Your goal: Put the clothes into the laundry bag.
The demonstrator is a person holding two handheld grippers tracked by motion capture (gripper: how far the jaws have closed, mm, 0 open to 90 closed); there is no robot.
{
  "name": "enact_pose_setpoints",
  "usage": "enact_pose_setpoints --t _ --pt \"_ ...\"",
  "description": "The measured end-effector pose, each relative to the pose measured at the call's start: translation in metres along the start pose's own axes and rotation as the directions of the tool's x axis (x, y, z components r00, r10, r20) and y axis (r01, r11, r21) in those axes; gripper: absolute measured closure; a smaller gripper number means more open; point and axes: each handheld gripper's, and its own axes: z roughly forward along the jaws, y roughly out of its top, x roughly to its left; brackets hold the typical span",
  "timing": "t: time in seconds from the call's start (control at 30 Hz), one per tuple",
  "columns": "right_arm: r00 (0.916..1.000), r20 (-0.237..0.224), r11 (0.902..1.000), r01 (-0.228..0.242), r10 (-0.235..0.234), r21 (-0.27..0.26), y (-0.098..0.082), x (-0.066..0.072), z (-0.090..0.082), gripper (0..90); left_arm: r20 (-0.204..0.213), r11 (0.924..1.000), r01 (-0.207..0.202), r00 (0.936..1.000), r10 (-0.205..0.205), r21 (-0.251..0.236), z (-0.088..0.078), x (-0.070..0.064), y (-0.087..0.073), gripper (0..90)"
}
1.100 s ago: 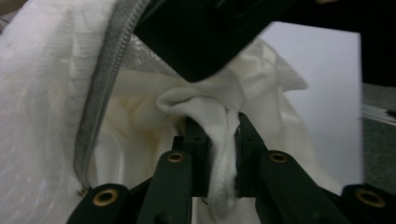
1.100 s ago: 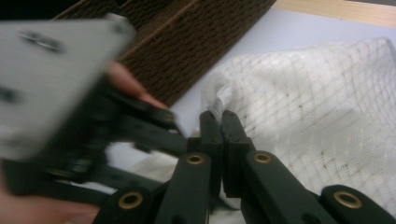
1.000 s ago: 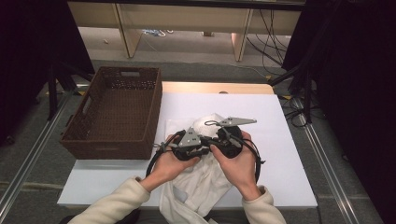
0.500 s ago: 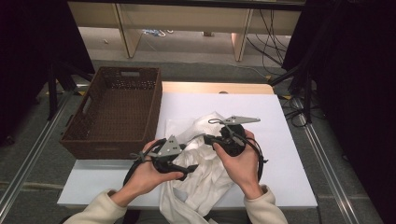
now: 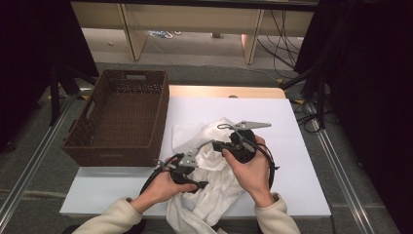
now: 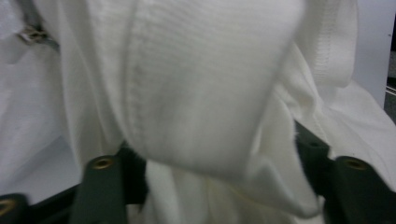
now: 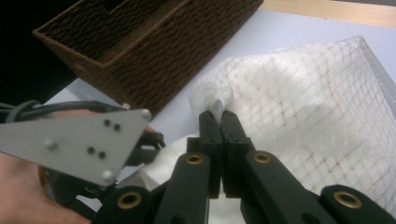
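- Right claw (image 7: 219, 114): jaws closed on a gathered corner of the mesh bag (image 7: 317, 116), which spreads out beyond the jaw tips.
- Left claw (image 5: 197, 184): white garment (image 6: 201, 93) lies between its jaws, which have just been closing. Whether the pads press on the fabric cannot be told.
- Location: the garment (image 5: 214, 190) lies in a heap on the white desk (image 5: 297, 170), near the front edge, with part hanging over that edge. Both hands work at the heap.
- Surroundings: a brown woven basket (image 5: 122, 122) sits on the left of the desk, just beside the heap. Cables lie on the floor beyond the desk.
- Obstructions: folds of the garment hang directly before the left claw camera and hide the desk behind.
- Count: two claws, one basket, one garment, one mesh bag.
- View differences: the right gripper view resolves the netting of the bag and the basket (image 7: 154, 51) weave close up. The high view shows the whole desk layout.
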Motion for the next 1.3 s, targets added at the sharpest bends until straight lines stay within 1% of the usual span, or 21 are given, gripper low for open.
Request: enact_pose_setpoints --t 0.03,0.1,0.17,0.2,0.33,0.4,0.47,0.53,0.57,0.6,0.67,0.8,0.83,0.87,0.9,0.93,0.97,1.1,1.13,1.23,1.3 --pt "1.0000 0.001 1.0000 0.002 -0.002 0.000 0.000 0.000 0.001 90.0 0.008 0.9996 0.018 0.9998 -0.018 -0.019 0.002 -0.002 0.001 51.3" --pt "1.0000 0.008 1.0000 0.000 0.000 0.007 0.000 0.001 0.000 90.0 0.001 0.9998 0.005 1.0000 -0.005 -0.017 -0.001 -0.001 0.003 65.2" --pt "0.9999 0.014 1.0000 0.004 -0.004 0.009 0.000 0.003 0.001 90.0 0.012 0.9987 0.029 0.9995 -0.029 -0.042 -0.004 -0.003 0.005 72.3" --pt "0.9998 0.017 0.9999 0.005 -0.006 0.010 0.000 0.003 0.000 90.0 0.015 0.9988 0.022 0.9997 -0.021 -0.043 -0.008 -0.004 0.007 73.8" --pt "0.9998 0.017 0.9999 0.006 -0.006 -0.008 -0.001 0.007 0.001 90.0 0.055 0.9906 0.051 0.9975 -0.044 -0.127 -0.027 -0.012 0.021 75.3" --pt "0.9997 0.008 0.9995 0.025 -0.025 -0.018 -0.001 0.008 0.000 90.0 0.067 0.9819 0.069 0.9961 -0.057 -0.177 -0.040 -0.015 0.029 75.4" --pt "0.9984 0.016 0.9981 0.055 -0.055 -0.026 0.001 0.010 -0.002 90.0 0.089 0.9687 0.105 0.9923 -0.087 -0.225 -0.053 -0.016 0.036 75.5" --pt "0.9984 0.004 0.9975 0.057 -0.057 -0.042 0.001 0.012 -0.004 90.0 0.083 0.9609 0.106 0.9928 -0.087 -0.256 -0.065 -0.017 0.043 75.5" --pt "0.9969 0.000 0.9956 0.079 -0.079 -0.051 0.002 0.013 -0.004 90.0 0.078 0.9571 0.105 0.9931 -0.087 -0.270 -0.070 -0.018 0.047 75.5" --pt "0.9991 -0.001 0.9982 0.043 -0.043 -0.043 0.002 0.017 -0.005 90.0 0.066 0.9560 0.097 0.9945 -0.081 -0.277 -0.073 -0.019 0.050 75.5" --pt "0.9971 0.003 0.9944 0.076 -0.076 -0.073 0.003 0.017 -0.006 90.0 0.042 0.9572 0.078 0.9967 -0.070 -0.278 -0.077 -0.019 0.056 75.5" --pt "0.9978 -0.004 0.9952 0.065 -0.065 -0.073 0.003 0.019 -0.009 90.0 0.020 0.9653 0.059 0.9983 -0.056 -0.254 -0.065 -0.017 0.061 75.4" --pt "0.9965 -0.009 0.9943 0.082 -0.083 -0.068 0.003 0.017 -0.008 90.0 0.017 0.9677 0.053 0.9986 -0.051 -0.247 -0.059 -0.015 0.061 75.4" --pt "0.9982 -0.031 0.9969 0.050 -0.052 -0.060 0.003 0.018 -0.007 90.0 0.003 0.9687 0.049 0.9987 -0.050 -0.243 -0.052 -0.014 0.062 75.5" --pt "0.9972 -0.049 0.9968 0.054 -0.057 -0.059 0.002 0.018 -0.006 90.0 0.001 0.9708 0.038 0.9992 -0.039 -0.237 -0.045 -0.010 0.063 75.5" --pt "0.9970 -0.050 0.9971 0.057 -0.059 -0.051 0.002 0.019 -0.005 90.0 -0.015 0.9645 0.062 0.9976 -0.068 -0.257 -0.037 -0.007 0.063 75.4" --pt "0.9972 -0.047 0.9972 0.056 -0.058 -0.050 0.002 0.020 -0.004 90.0 -0.012 0.9627 0.069 0.9971 -0.075 -0.262 -0.029 -0.002 0.062 75.5" --pt "0.9991 -0.010 0.9989 0.040 -0.040 -0.026 0.001 0.013 -0.003 90.0 -0.032 0.9562 0.064 0.9966 -0.076 -0.286 -0.005 0.007 0.061 74.8" --pt "0.9998 -0.020 0.9996 0.008 -0.009 -0.026 0.000 0.011 -0.003 90.0 -0.035 0.9607 0.037 0.9982 -0.049 -0.275 -0.004 0.008 0.060 74.3" --pt "0.9999 -0.004 0.9993 0.012 -0.012 -0.036 0.001 0.003 -0.004 90.0 -0.010 0.9561 0.035 0.9992 -0.040 -0.291 -0.008 0.006 0.057 68.1" --pt "0.9999 -0.004 0.9994 0.011 -0.012 -0.033 0.001 0.001 -0.005 90.0 0.010 0.9616 0.015 0.9999 -0.013 -0.274 -0.014 0.001 0.052 54.3"
